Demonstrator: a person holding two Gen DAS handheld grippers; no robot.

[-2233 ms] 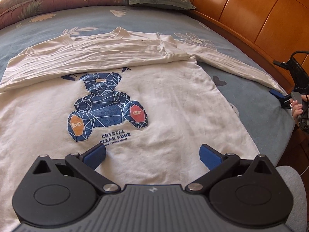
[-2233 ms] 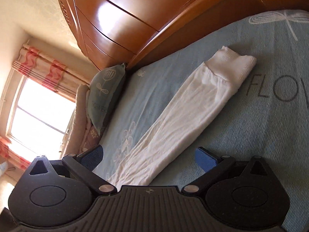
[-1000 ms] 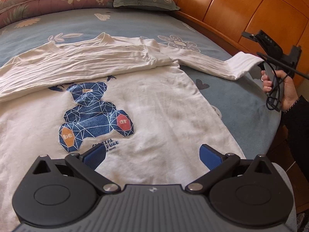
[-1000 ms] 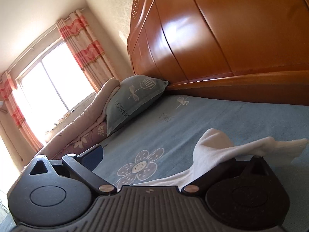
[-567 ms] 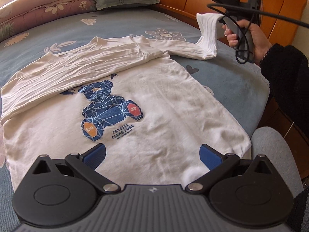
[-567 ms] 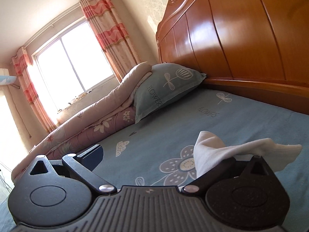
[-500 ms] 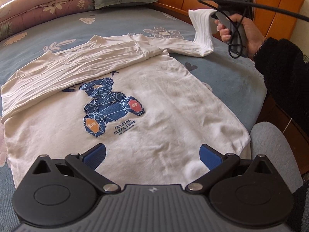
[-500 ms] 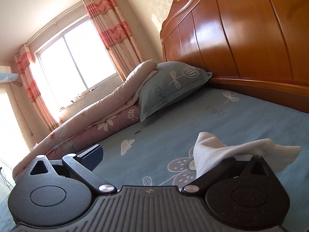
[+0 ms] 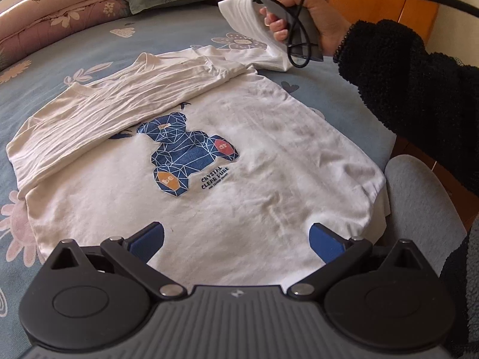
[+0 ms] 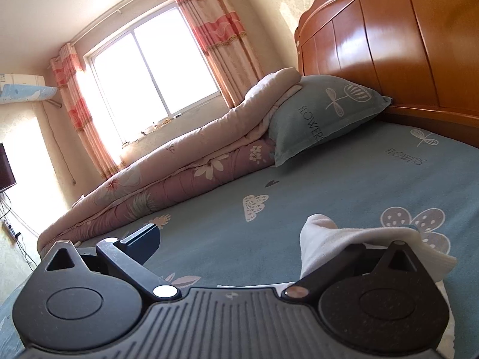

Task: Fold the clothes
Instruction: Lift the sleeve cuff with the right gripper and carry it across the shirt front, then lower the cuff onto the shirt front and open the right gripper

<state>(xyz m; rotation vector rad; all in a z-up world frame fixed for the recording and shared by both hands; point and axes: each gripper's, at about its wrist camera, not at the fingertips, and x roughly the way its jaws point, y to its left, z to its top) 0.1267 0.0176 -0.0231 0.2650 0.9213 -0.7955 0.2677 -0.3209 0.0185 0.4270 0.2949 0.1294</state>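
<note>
A white long-sleeved shirt point(image 9: 269, 155) with a blue bear print lies flat on the blue bedsheet point(image 9: 60, 56). Its left sleeve point(image 9: 113, 110) is folded across the chest. My left gripper point(image 9: 236, 239) is open and empty, low over the shirt's hem. My right gripper point(image 10: 254, 239) stands wide open, and the right sleeve's cuff point(image 10: 353, 239) is draped over its right finger. In the left wrist view the hand with the right gripper point(image 9: 299, 27) holds that sleeve point(image 9: 248, 21) lifted above the shirt's shoulder.
A wooden headboard point(image 10: 389, 45) runs along the right. A blue-grey pillow point(image 10: 323, 113) and a rolled pink quilt point(image 10: 179, 179) lie at the bed's far side. A grey stool point(image 9: 419, 209) stands by the bed's near edge.
My right gripper took up the right sleeve's cuff, lifted it off the bed and carried it left, over the shirt. My left gripper has stayed open by the hem.
</note>
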